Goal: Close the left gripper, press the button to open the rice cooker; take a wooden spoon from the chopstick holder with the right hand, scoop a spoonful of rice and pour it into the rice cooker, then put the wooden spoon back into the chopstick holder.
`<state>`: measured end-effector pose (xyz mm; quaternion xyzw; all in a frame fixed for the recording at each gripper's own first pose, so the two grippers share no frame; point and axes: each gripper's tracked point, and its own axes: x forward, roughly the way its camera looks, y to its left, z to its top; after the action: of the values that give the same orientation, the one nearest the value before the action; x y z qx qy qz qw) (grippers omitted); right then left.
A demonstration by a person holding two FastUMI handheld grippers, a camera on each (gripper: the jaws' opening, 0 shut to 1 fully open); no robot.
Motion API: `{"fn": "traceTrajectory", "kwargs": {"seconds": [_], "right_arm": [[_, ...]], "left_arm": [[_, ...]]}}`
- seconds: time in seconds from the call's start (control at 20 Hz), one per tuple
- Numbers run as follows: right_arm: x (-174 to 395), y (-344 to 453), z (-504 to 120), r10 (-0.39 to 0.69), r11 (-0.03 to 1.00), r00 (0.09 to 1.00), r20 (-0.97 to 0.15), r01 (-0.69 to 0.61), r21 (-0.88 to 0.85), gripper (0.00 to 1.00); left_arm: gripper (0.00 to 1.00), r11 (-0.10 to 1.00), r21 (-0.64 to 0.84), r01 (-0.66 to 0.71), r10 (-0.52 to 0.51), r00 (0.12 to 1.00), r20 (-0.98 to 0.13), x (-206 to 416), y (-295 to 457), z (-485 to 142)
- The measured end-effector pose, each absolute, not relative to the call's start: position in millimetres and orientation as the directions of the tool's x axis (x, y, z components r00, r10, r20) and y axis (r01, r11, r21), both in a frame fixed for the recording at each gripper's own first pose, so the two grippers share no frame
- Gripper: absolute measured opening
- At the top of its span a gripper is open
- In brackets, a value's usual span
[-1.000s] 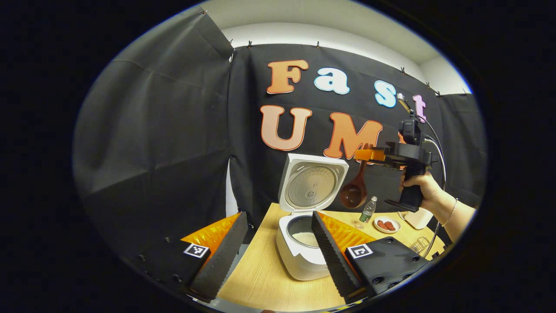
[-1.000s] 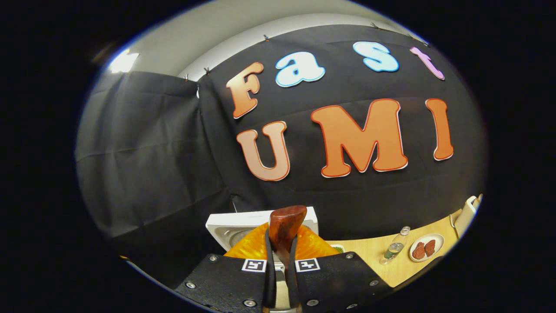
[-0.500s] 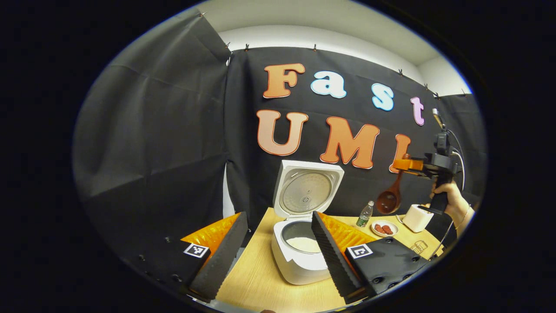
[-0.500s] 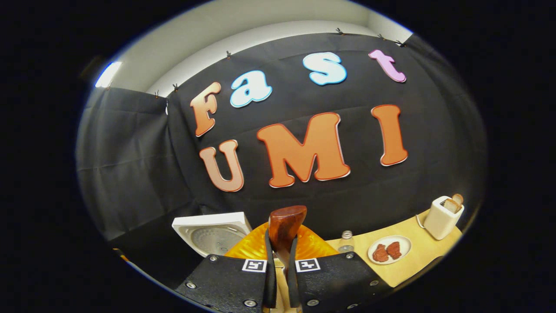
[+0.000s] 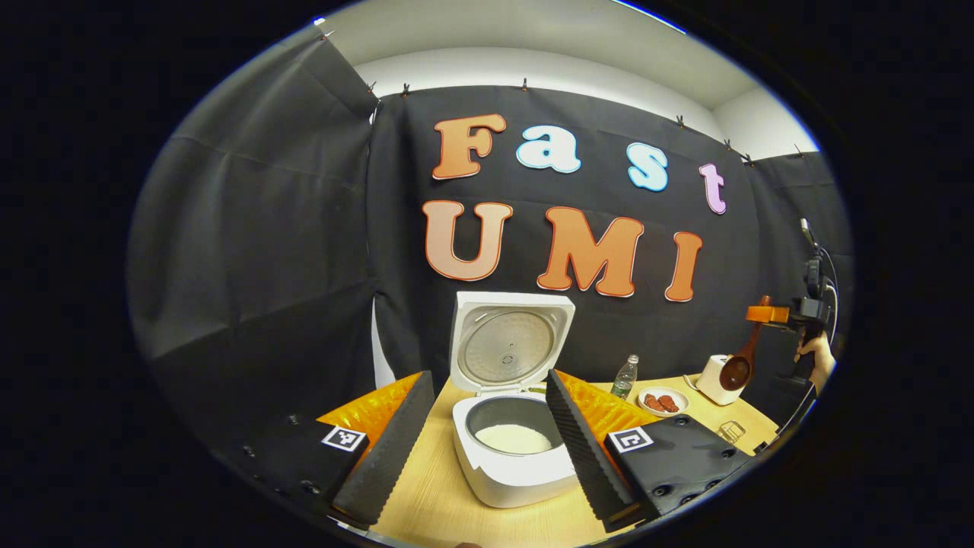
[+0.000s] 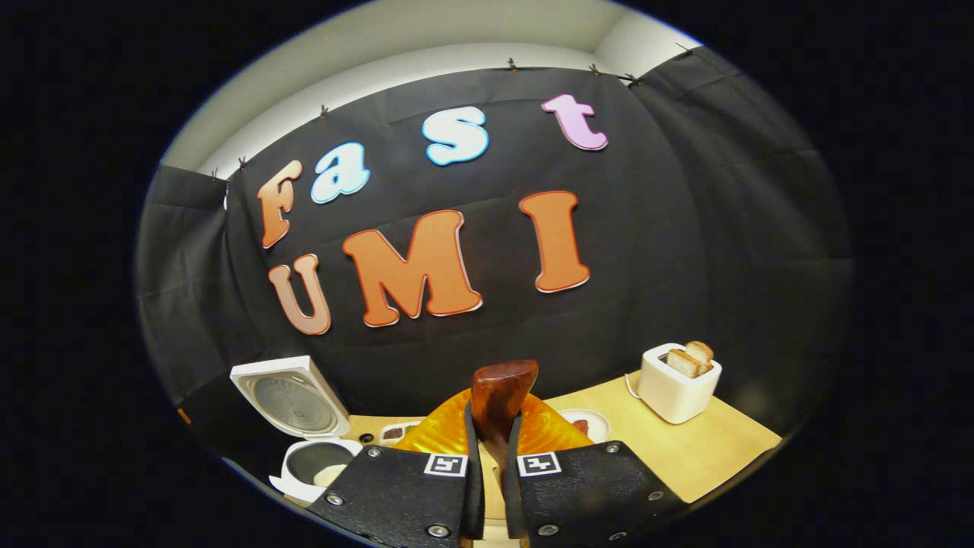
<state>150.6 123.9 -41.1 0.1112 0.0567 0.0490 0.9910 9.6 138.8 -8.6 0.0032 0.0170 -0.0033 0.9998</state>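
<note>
right gripper (image 6: 491, 495) pinched on wooden spoon (image 6: 498, 399) handle near its top, bowl hanging 6 o'clock; stiff, light, may pivot; left gripper (image 5: 487, 434) wide open, empty

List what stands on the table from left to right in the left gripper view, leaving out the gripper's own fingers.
rice cooker → water bottle → plate of red food → toaster → wooden spoon, hanging from the right gripper above the table's right end.

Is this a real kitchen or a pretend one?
Probably a pretend kitchen in a booth: black cloth hangs behind a wooden table that holds an open rice cooker, a toaster with bread, and a plate of food.
</note>
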Motion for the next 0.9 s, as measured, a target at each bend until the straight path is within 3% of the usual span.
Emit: {"fn": "traceTrajectory", "kwargs": {"seconds": [0.4, 0.9], "right_arm": [[137.0, 17.6, -112.0, -0.005, 0.960, 0.978, -0.210, 0.064, 0.273, 0.10], [153.5, -19.8, -224.0, -0.070, 0.913, 0.938, -0.340, 0.198, 0.357, 0.10]], "left_arm": [[1.00, 0.999, -0.023, -0.034, 0.032, 0.998, -0.056, 11.2, 114.9, -13.5], [1.00, 0.990, -0.016, -0.139, 0.138, 0.988, -0.067, -2.1, 119.5, -6.6]]}}
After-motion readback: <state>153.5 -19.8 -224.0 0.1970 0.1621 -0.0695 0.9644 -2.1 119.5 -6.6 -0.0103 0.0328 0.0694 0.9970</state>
